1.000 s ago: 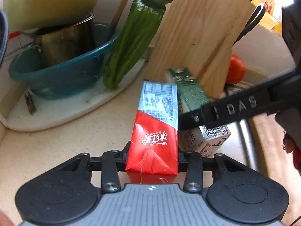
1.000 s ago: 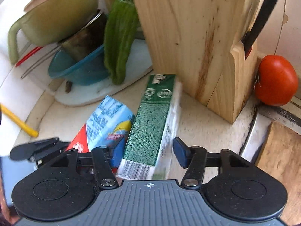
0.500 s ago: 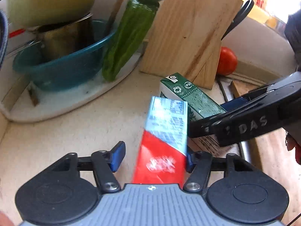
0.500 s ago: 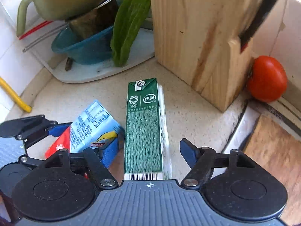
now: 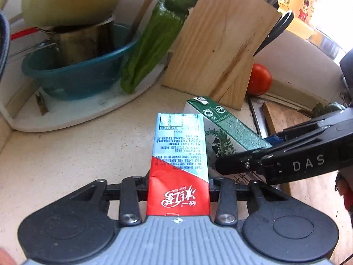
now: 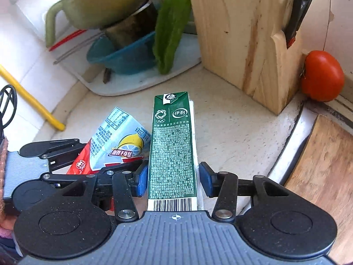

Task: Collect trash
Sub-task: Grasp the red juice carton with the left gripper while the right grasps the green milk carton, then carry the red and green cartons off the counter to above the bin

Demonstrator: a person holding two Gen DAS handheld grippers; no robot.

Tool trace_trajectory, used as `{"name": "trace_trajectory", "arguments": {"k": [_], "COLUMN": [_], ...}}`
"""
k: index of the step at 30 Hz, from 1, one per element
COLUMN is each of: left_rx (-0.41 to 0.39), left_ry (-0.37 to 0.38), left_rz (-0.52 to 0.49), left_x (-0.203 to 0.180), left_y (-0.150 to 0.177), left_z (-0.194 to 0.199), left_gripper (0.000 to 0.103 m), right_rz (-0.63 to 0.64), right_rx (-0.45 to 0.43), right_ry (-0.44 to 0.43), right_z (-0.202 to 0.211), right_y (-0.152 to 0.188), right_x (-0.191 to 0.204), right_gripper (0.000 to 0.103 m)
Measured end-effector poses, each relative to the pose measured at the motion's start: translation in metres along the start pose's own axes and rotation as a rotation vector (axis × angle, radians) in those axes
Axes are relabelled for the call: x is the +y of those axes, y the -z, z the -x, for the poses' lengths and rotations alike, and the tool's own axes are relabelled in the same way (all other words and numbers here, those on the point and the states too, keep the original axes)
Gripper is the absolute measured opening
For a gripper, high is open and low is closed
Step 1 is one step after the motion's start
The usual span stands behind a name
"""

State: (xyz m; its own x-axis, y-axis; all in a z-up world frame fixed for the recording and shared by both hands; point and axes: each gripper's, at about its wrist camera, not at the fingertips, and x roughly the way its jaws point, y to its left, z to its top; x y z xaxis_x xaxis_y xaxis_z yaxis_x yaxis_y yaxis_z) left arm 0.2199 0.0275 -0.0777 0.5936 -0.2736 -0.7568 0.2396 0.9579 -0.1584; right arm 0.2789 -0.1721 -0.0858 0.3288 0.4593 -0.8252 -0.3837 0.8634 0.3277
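Clamping the red end of a red-and-pale-blue ice tea carton (image 5: 178,172), the left gripper (image 5: 178,187) has both fingers pressed against the carton's sides, and the carton points away from the camera over the speckled beige countertop (image 5: 72,152). Just to its right, the right gripper (image 6: 173,176) straddles a green milk carton (image 6: 172,145) lying lengthwise between its blue pads (image 6: 141,177); the left pad sits against the carton's side while a thin gap shows at the right pad, so the jaws are not clenched on it. Both cartons lie side by side, nearly touching, with their far ends aimed toward a wooden knife block (image 6: 249,35) that stands on the counter, black scissor handles (image 5: 275,31) sticking out of its side. A red tomato (image 6: 322,76) rests against the wall just right of the block. Left of the block, a long green pepper (image 5: 152,44) leans across the rim of a teal plastic basin (image 5: 77,75), which holds a metal pot (image 5: 86,42) and sits on a white tray (image 5: 88,112). A wooden cutting board (image 6: 324,161) lies at the right edge, beside a metal sink rim (image 6: 291,139).
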Motion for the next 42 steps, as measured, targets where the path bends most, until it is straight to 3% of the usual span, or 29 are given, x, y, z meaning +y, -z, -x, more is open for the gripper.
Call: {"name": "trace_trajectory", "arguments": {"k": [20,30,42], "left_rx": [-0.087,-0.148,-0.156], "left_ry": [-0.192,-0.262,-0.372], "left_rz": [0.093,0.157,0.241], "left_x": [0.008,0.026,0.05], "left_y": [0.049,0.09,0.165], "left_z": [0.08,0.134,0.212], "left_gripper": [0.035,0.035,0.036], "right_rz": [0.12,0.225,0.321], "right_rx": [-0.011,-0.013,0.034], "right_ry": [-0.166,-0.209,-0.289], "right_z": [0.02,0.031,0.032], "right_y": [0.026,0.045,0.103], "right_x": [0.064,0.122,0.215], "right_gripper": [0.055,0.055,0.055]}}
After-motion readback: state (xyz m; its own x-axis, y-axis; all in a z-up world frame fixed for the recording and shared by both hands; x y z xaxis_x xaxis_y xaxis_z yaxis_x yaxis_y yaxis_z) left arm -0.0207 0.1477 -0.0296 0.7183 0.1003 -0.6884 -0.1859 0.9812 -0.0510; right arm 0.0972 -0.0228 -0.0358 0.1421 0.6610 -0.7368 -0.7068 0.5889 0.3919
